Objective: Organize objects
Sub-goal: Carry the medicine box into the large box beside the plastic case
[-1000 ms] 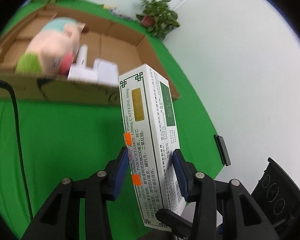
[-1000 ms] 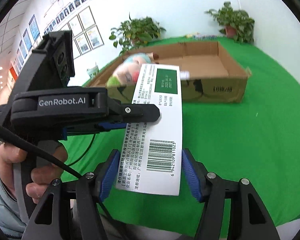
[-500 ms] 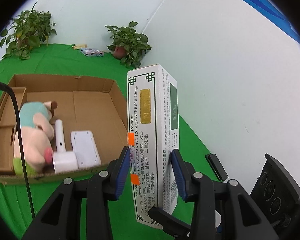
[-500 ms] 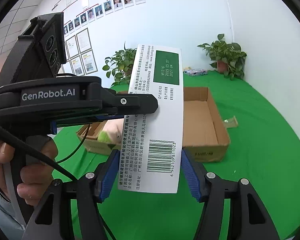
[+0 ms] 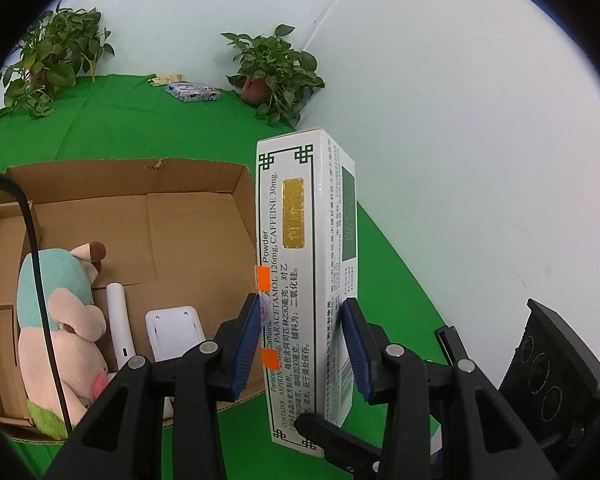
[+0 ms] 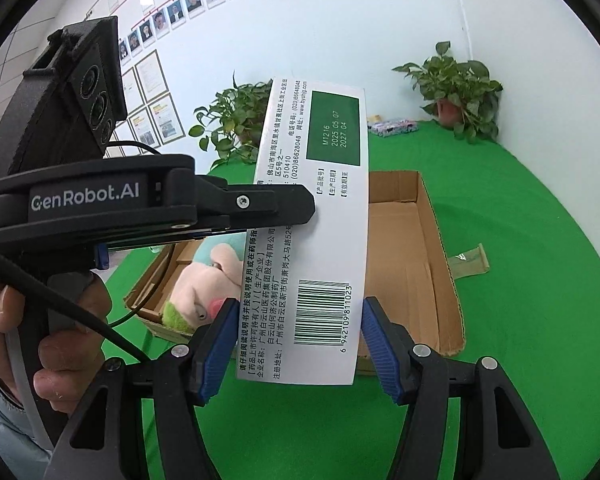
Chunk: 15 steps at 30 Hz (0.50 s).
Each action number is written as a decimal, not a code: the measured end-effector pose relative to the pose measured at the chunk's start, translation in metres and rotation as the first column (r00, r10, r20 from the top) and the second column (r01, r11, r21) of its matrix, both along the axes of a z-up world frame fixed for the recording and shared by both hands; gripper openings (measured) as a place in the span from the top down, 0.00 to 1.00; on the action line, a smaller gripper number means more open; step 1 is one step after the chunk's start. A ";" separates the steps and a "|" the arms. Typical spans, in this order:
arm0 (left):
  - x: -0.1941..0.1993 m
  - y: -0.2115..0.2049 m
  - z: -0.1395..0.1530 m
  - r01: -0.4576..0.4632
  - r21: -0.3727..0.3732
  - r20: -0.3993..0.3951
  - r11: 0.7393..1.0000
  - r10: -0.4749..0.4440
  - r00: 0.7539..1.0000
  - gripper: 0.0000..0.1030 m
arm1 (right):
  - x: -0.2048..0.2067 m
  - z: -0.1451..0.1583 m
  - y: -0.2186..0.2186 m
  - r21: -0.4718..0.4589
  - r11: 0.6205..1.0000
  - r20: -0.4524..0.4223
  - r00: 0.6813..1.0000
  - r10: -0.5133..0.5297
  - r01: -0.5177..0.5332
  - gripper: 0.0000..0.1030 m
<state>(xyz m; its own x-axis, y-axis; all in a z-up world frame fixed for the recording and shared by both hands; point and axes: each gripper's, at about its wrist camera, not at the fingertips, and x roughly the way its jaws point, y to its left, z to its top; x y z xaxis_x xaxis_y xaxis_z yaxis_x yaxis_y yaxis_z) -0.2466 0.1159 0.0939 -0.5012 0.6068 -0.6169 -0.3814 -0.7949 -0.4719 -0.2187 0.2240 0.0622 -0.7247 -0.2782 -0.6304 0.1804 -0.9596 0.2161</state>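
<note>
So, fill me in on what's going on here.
A person is holding a white medicine box with both handheld grippers at once. The left gripper clamps it across its narrow sides, and the right gripper grips its wide barcode face near the bottom edge. The box is up in the air, upright, near the open cardboard box, which already holds a plush toy and two white items. It has not gone in yet.
</note>
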 end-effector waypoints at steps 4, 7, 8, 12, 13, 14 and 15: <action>-0.020 0.002 -0.019 -0.012 0.003 0.055 1.000 0.012 0.998 0.62 | -0.025 -0.011 0.006 0.002 1.000 0.052 0.998 0.017 -0.017 0.43; -0.036 0.005 -0.043 -0.020 -0.004 0.116 1.000 0.021 0.993 0.62 | -0.041 -0.030 0.013 -0.013 1.000 0.113 0.993 0.030 -0.028 0.43; -0.041 0.007 -0.050 -0.020 -0.010 0.132 1.000 0.021 0.991 0.62 | -0.046 -0.036 0.016 -0.022 0.999 0.131 0.991 0.033 -0.030 0.43; -0.059 0.012 -0.080 -0.020 -0.020 0.199 1.000 0.024 0.980 0.62 | -0.068 -0.064 0.027 -0.044 0.998 0.207 0.978 0.043 -0.034 0.43; -0.065 0.013 -0.087 -0.023 -0.016 0.218 1.000 0.026 0.976 0.62 | -0.074 -0.070 0.029 -0.049 0.998 0.222 0.974 0.044 -0.033 0.43; -0.069 0.013 -0.092 -0.024 -0.012 0.232 1.000 0.026 0.972 0.62 | -0.070 -0.075 0.026 -0.049 0.998 0.231 0.972 0.044 -0.034 0.43; -0.075 0.013 -0.099 -0.024 -0.014 0.247 1.000 0.027 0.969 0.62 | -0.075 -0.080 0.027 -0.047 0.998 0.247 0.968 0.043 -0.032 0.43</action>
